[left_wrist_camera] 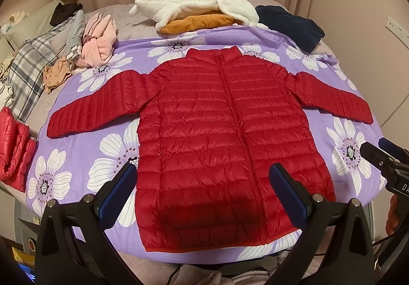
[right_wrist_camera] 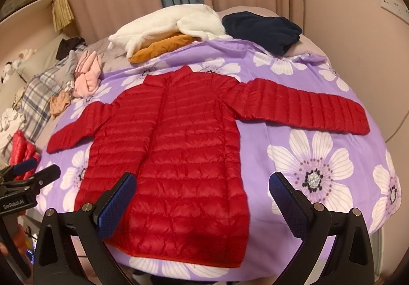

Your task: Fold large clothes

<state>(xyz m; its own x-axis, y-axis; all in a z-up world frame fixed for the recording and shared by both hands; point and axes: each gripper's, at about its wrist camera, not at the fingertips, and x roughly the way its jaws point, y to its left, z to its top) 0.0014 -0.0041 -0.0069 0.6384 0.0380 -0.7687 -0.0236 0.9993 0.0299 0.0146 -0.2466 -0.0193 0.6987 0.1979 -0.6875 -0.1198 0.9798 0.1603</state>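
A red quilted puffer jacket [left_wrist_camera: 219, 136] [right_wrist_camera: 173, 157] lies flat and zipped on the purple flowered sheet [left_wrist_camera: 102, 152] [right_wrist_camera: 294, 152], collar away from me, both sleeves spread out to the sides. My left gripper [left_wrist_camera: 204, 172] hovers open over the jacket's lower body, nothing between its blue pads. My right gripper [right_wrist_camera: 202, 182] is open too, above the jacket's lower right side and hem. In the left wrist view the right gripper [left_wrist_camera: 378, 149] shows at the right edge; in the right wrist view the left gripper [right_wrist_camera: 33, 170] shows at the left edge.
At the far end of the bed lie a white fleece [left_wrist_camera: 194, 3] over an orange garment [left_wrist_camera: 199, 22] and a navy garment [left_wrist_camera: 291, 25]. Pink [left_wrist_camera: 98, 39], plaid [left_wrist_camera: 30, 67] and other clothes pile along the left. A folded red puffer [left_wrist_camera: 14, 146] sits at the left edge.
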